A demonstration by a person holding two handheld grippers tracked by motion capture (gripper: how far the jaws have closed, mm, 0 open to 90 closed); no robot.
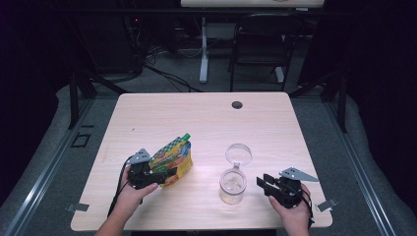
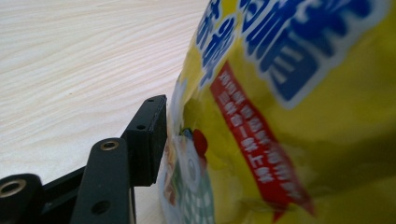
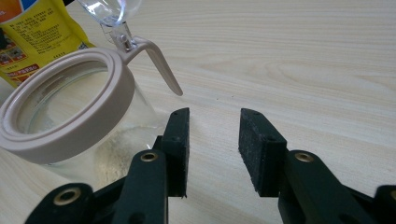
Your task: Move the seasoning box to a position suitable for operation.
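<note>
The left hand point(image 1: 132, 192) holds the black left gripper point(image 1: 164, 173), jaws clamped on the yellow snack pouch point(image 1: 173, 156); right of that pouch, the right hand point(image 1: 291, 212) holds the right gripper point(image 1: 261, 184) with jaws apart, empty

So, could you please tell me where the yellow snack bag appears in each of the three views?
High view: the yellow snack bag stands left of centre, at the left gripper.
Left gripper view: the bag covers the right half, against the jaw.
Right gripper view: its corner sits top left, behind the glass jar.
Shared landmark: the wooden table.
</note>
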